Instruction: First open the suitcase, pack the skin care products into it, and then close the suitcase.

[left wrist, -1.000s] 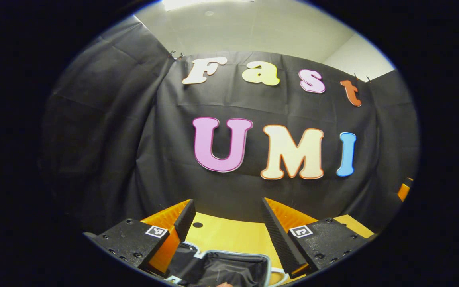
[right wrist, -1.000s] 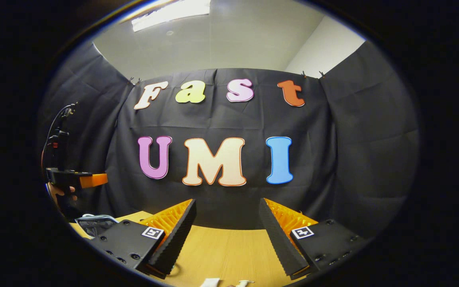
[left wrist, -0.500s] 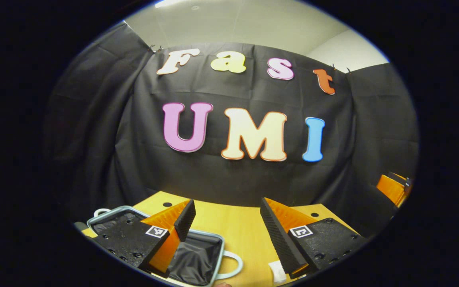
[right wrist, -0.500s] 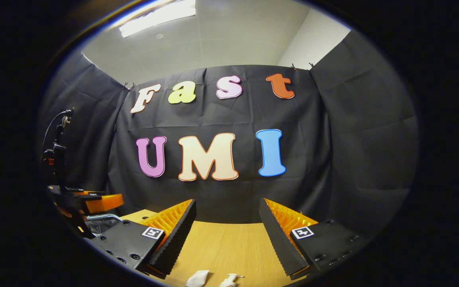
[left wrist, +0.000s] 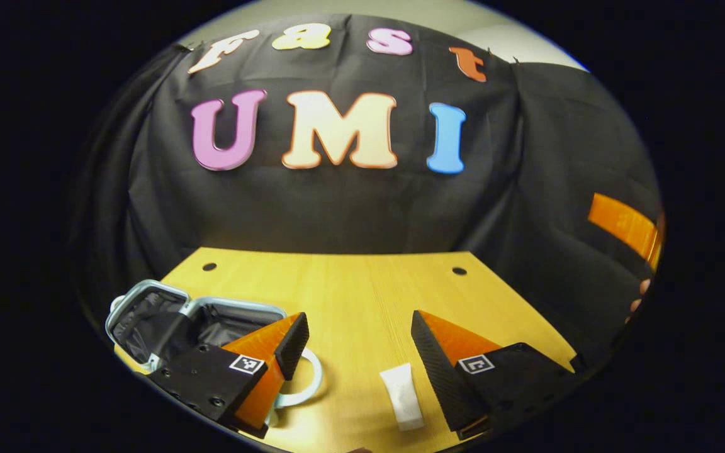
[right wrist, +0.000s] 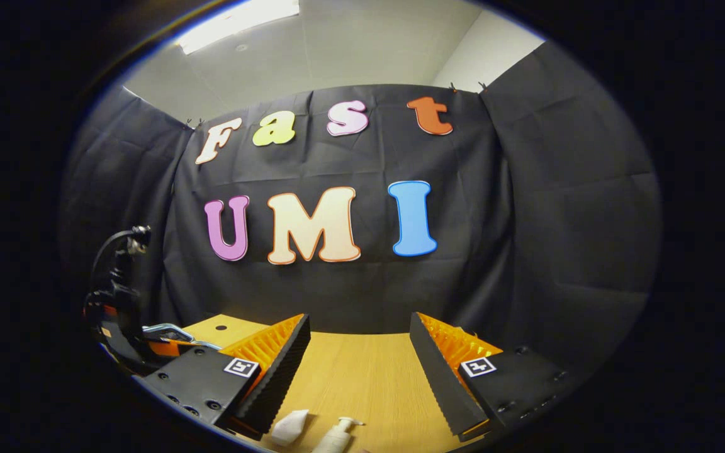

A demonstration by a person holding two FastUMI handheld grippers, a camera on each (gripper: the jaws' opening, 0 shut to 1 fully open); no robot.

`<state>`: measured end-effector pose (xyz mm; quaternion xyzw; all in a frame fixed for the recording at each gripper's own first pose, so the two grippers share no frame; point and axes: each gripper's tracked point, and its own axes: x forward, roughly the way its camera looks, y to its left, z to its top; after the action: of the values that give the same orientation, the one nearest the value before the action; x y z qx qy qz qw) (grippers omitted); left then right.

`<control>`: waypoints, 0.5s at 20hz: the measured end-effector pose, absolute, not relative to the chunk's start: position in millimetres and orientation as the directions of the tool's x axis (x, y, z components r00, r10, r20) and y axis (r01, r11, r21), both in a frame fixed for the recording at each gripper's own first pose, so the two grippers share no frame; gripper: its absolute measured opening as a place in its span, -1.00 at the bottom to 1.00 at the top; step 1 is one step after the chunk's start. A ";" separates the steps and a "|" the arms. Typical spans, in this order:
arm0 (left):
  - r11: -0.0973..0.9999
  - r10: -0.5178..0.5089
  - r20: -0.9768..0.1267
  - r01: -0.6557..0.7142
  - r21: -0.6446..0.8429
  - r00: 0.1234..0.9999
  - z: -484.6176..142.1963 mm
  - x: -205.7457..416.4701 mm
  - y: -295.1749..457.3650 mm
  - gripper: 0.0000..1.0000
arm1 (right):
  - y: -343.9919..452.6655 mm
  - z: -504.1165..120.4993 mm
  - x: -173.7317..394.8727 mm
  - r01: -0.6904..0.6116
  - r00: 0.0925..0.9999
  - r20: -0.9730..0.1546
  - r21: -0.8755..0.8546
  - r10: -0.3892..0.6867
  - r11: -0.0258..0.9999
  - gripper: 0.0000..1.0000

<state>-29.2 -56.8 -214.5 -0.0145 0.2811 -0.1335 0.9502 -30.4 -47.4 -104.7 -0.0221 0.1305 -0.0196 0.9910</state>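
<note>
So in the left gripper view, the left gripper [left wrist: 359, 336] has its fingers spread wide apart with nothing between them, hovering over the light wooden bench [left wrist: 350, 289]. Right between the fingers, closer to the right-hand one, a small white squeeze tube [left wrist: 402, 396] lies flat on the bench, not touched by either finger. Off to the left, partly hidden behind the left-hand finger, sits the small suitcase with the pale blue-grey rim and dark fabric lining [left wrist: 148, 314], lying open with both halves spread out flat and its rounded handle [left wrist: 303, 380] sticking out toward the middle of the bench. I can't make out anything inside it. Further back there are two small round holes [left wrist: 459, 271] in the bench near the black cloth wall. Over in the right gripper view, the right gripper [right wrist: 359, 343] is also wide open and empty. At the very bottom edge, nearest the camera, there's the same white tube [right wrist: 289, 426] and just beside it a white pump bottle [right wrist: 337, 434], both lying on the bench and clear of the fingers. Farther off at the left edge you can see the other gripper, down low near the suitcase rim [right wrist: 164, 328].
</note>
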 end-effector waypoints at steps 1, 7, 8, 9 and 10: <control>0.962 -0.268 -0.562 0.251 -0.109 0.783 -230.3 -34.7 -61.9 0.92 | -51.5 -105.7 -32.1 0.037 0.964 -0.262 -0.056 -0.051 0.998 1.00; 0.952 -0.297 -0.728 0.252 -0.174 0.618 -316.7 -69.5 -85.1 0.93 | -74.6 -107.2 -41.4 0.052 0.957 -0.277 -0.117 -0.083 0.992 1.00; 0.952 -0.297 -0.749 0.249 -0.181 0.592 -328.5 -74.4 -87.2 0.92 | -77.7 -107.7 -42.1 0.054 0.956 -0.281 -0.123 -0.087 0.991 1.00; 0.951 -0.299 -0.768 0.244 -0.190 0.566 -339.0 -80.3 -90.2 0.93 | -81.0 -109.3 -42.7 0.056 0.954 -0.287 -0.128 -0.091 0.990 1.00; 0.951 -0.297 -0.783 0.239 -0.195 0.546 -350.4 -85.2 -92.1 0.92 | -83.1 -109.8 -43.6 0.056 0.953 -0.290 -0.132 -0.093 0.990 1.00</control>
<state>-85.2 -92.1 -350.4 -0.0323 0.4511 -0.1526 0.8787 -43.6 -83.1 -109.8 -0.0611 0.1493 -0.0377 0.9862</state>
